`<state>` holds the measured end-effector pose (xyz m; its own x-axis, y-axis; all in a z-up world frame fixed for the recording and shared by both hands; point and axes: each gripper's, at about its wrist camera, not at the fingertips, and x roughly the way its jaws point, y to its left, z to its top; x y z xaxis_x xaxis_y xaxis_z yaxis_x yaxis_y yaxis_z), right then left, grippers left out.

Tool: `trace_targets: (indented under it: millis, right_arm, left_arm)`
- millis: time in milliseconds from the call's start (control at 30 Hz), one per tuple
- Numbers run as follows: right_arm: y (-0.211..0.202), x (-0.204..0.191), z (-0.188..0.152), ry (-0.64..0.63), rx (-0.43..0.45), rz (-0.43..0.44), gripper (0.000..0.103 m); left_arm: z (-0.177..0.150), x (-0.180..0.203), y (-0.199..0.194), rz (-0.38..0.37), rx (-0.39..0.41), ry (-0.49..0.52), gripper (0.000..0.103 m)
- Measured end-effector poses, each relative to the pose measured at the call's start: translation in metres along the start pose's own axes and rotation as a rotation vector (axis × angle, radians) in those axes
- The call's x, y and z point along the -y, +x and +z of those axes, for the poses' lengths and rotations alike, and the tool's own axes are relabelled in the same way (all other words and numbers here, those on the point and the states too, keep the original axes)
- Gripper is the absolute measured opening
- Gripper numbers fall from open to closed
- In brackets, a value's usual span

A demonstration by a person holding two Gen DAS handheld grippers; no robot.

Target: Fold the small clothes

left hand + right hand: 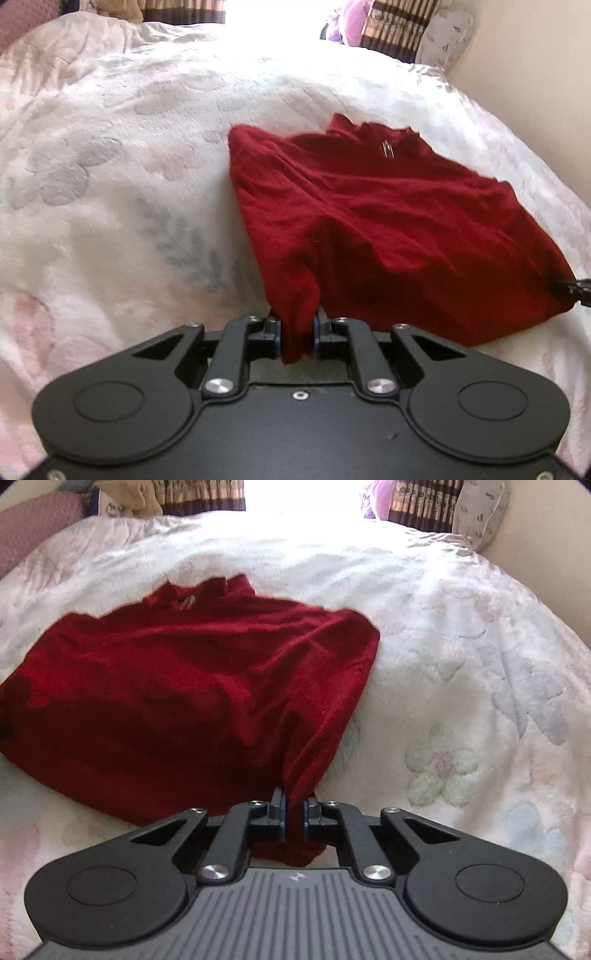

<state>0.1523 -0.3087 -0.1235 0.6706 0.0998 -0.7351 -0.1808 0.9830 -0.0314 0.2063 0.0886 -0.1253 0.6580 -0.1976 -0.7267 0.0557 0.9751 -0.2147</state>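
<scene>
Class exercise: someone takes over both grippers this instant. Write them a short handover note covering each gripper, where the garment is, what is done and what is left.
Left gripper: shut on the near left corner of the red garment.
Right gripper: shut on the near right corner.
Garment: spread on the floral blanket, collar end far from you, wrinkled.
Done: both near corners gripped.
Left: probably carry them toward the collar to make the fold, release, smooth.

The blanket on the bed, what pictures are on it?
Pale flowers and leaves on the white blanket, clearest in the right wrist view.
</scene>
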Motion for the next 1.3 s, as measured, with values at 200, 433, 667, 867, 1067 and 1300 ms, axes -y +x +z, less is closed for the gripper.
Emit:
trace_targets:
  millis: [200,433,667,867,1067,1300]
  right_arm:
    - [-0.03,0.007,0.001,0.017,0.031,0.036,0.008]
    - [-0.068,0.015,-0.004,0.059,0.075,0.069,0.003]
    - [-0.055,0.024,-0.02,0.105,0.032,0.113,0.003]
    - [-0.026,0.027,-0.026,0.121,0.001,0.109,0.024]
    - [-0.013,0.033,-0.03,0.183,0.005,0.184,0.061]
    - [0.003,0.022,-0.028,0.13,-0.008,0.161,0.066]
  left_arm:
    - [0.002,-0.004,-0.035,0.016,0.056,-0.029,0.009]
    - [-0.011,-0.002,-0.056,0.01,0.057,-0.016,0.0]
    - [-0.024,-0.012,-0.023,0.021,-0.009,-0.069,0.002]
    - [-0.028,-0.027,0.0,-0.021,-0.036,-0.129,0.022]
    - [-0.032,-0.029,0.009,-0.145,-0.055,-0.177,0.04]
    - [-0.028,-0.015,0.026,-0.159,-0.078,-0.134,0.044]
